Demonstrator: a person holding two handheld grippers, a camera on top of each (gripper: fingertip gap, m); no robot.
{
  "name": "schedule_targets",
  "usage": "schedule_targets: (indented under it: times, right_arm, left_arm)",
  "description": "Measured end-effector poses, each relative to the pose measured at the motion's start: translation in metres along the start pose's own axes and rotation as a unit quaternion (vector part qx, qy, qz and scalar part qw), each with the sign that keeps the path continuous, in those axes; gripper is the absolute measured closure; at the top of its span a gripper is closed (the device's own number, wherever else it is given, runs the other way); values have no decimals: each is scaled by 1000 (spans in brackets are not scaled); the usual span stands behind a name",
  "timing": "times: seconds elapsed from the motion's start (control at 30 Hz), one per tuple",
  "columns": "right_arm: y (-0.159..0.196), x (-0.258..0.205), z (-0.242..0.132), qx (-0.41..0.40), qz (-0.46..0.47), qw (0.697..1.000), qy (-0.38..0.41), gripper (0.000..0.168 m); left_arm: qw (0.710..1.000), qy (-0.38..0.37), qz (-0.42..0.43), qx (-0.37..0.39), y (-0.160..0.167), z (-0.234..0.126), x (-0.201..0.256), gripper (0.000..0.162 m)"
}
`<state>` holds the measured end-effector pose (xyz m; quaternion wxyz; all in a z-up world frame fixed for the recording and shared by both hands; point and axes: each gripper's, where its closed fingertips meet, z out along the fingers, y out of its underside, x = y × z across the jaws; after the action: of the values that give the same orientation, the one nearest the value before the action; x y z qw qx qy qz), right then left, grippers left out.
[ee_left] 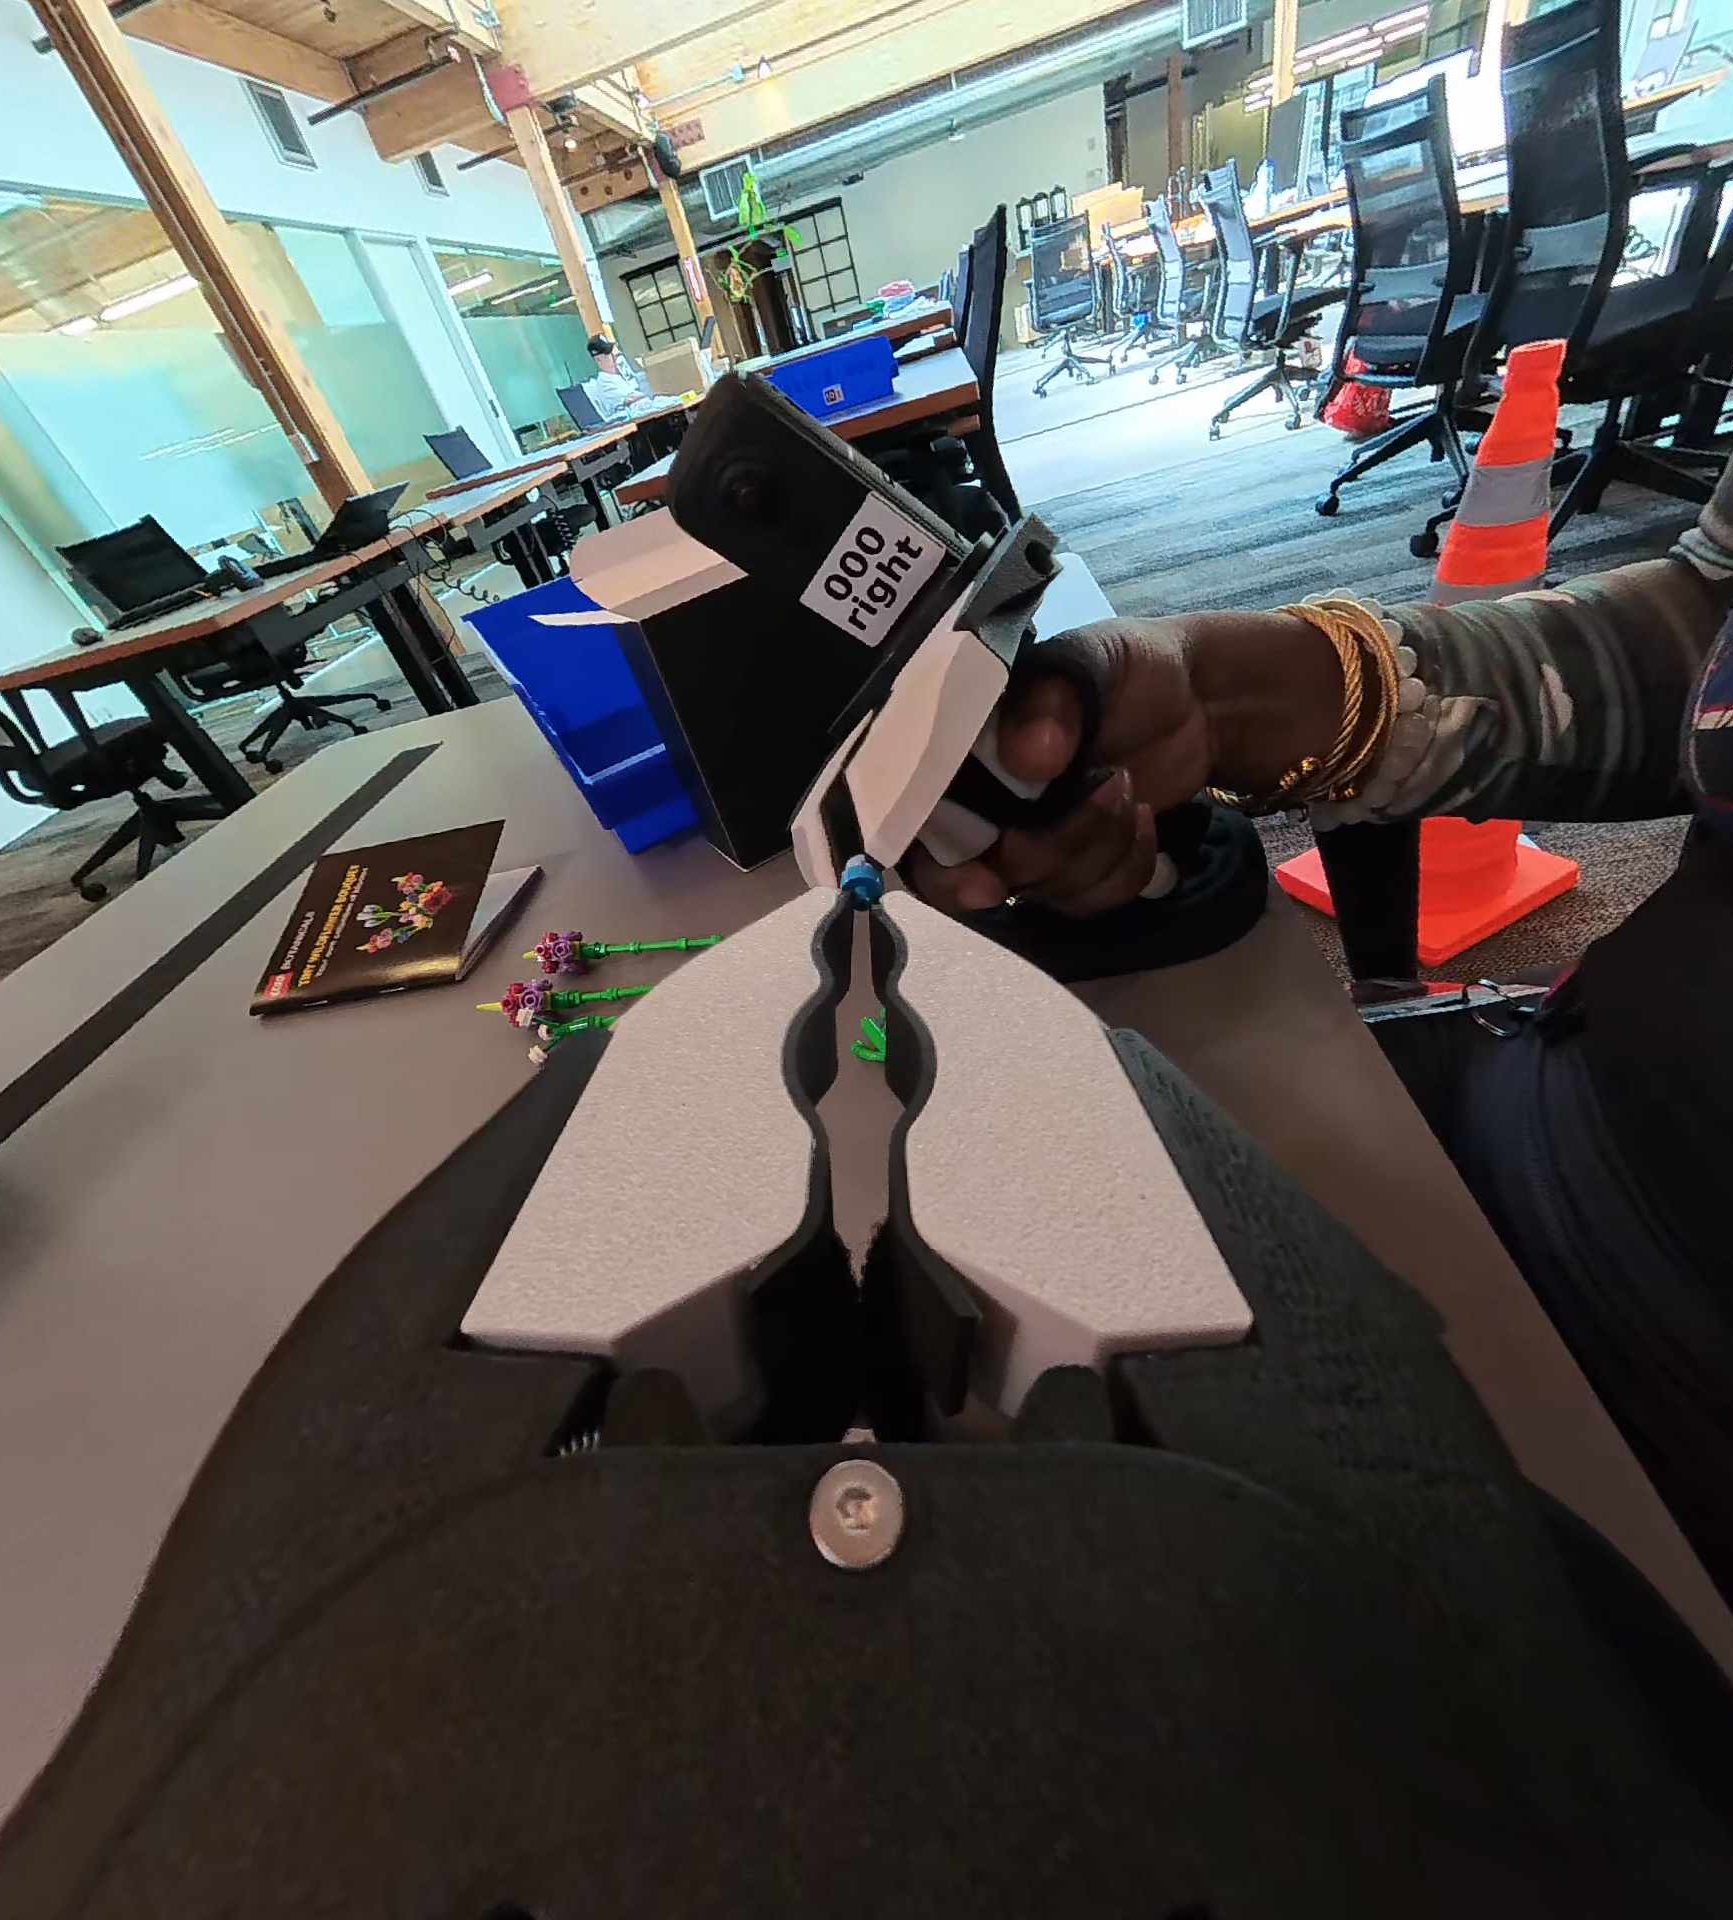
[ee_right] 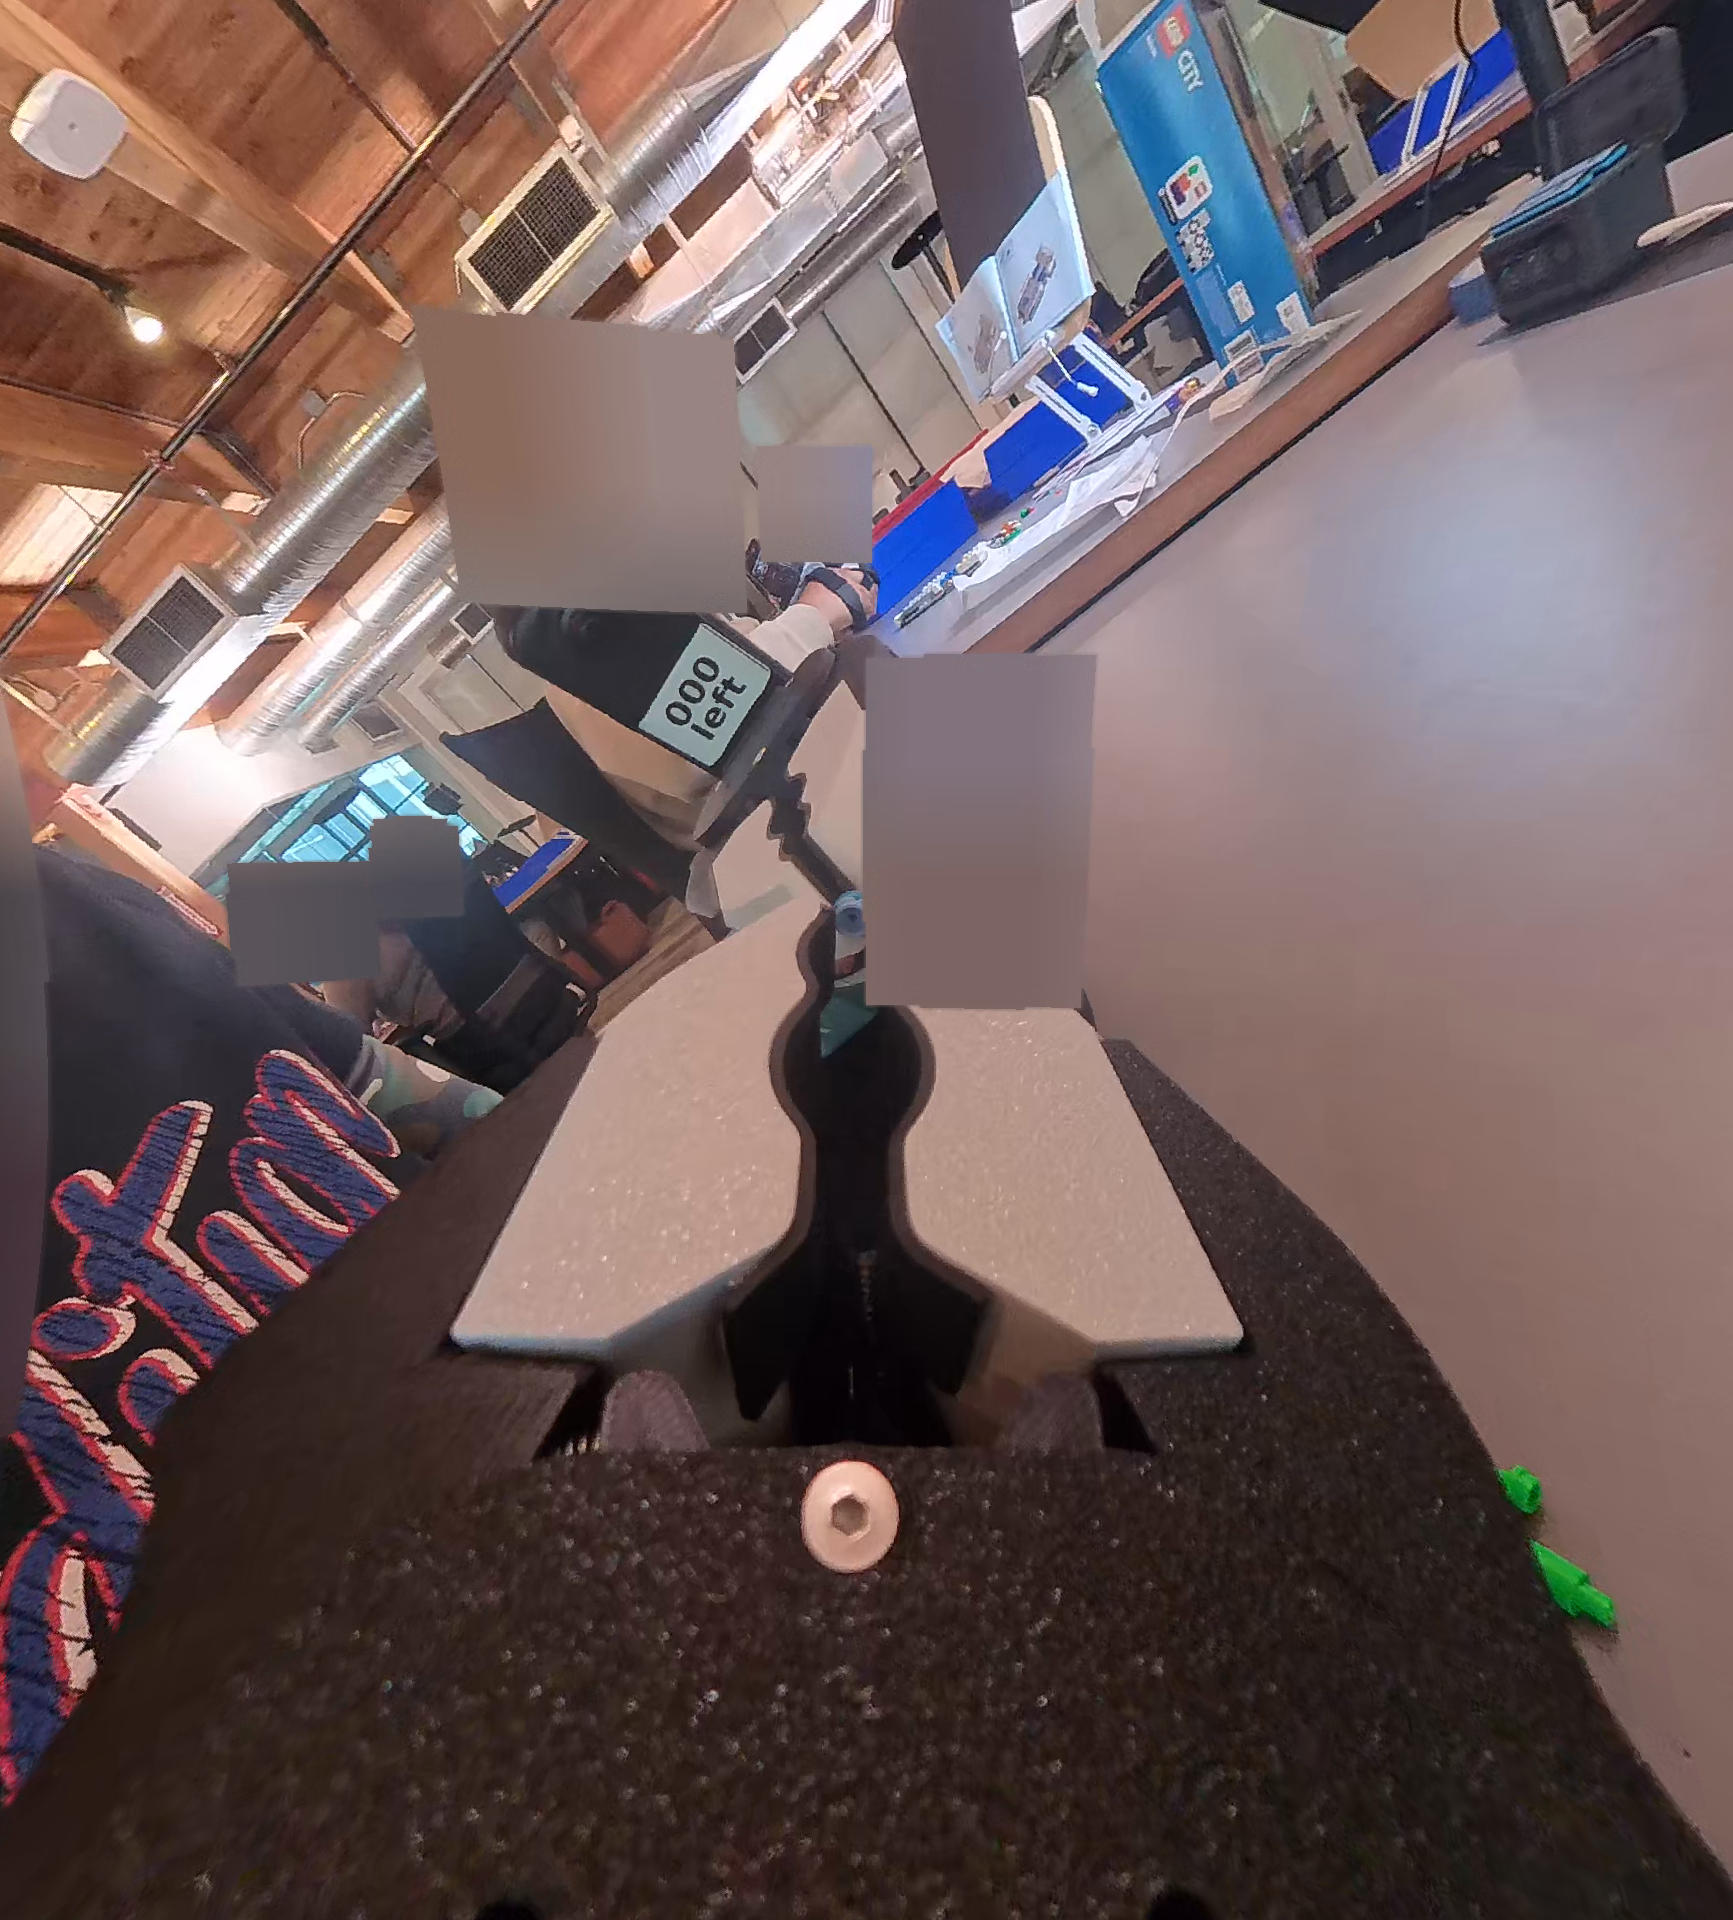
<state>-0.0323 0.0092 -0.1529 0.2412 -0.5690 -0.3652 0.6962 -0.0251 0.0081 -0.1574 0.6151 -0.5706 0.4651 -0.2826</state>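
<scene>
- Bins, blue, stacked on the table; contents hidden.
- Left gripper and right gripper both pinch a small blue piece, jaws narrow.
- Flower stems partly hidden.

Lettered stickers on both tongs

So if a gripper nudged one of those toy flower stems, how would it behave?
The flower stems look thin and plastic, so probably very light and quick to skid on the smooth table. Lying flat and round, they may roll. The small blossom pieces could pop off.
</scene>
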Motion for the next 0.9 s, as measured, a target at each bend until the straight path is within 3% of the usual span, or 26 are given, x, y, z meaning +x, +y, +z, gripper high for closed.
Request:
schedule_targets:
  times: [0.2,0.4,0.53,0.67,0.8,0.9]
  right_arm:
    - [3,3,2,-10,-7,1000,14,162]
    - [-3,4,1,-34,-131,987,86,162]
    - [-26,-2,-25,-1,-156,982,109,162]
    - [-23,-10,-32,-11,-141,985,95,162]
    - [-11,-14,-18,-8,-81,996,47,162]
    - [-2,-15,-9,-17,-51,998,22,162]
  left_arm:
    - [1000,10,-17,-14,4,-2,1,160]
    - [998,0,-60,-17,7,-5,-7,162]
    - [996,-44,-81,18,2,-27,-26,162]
    - [997,-16,-59,38,-6,-20,-15,161]
    - [999,-1,4,50,-16,-5,2,145]
    - [998,-8,41,50,-17,-2,5,145]
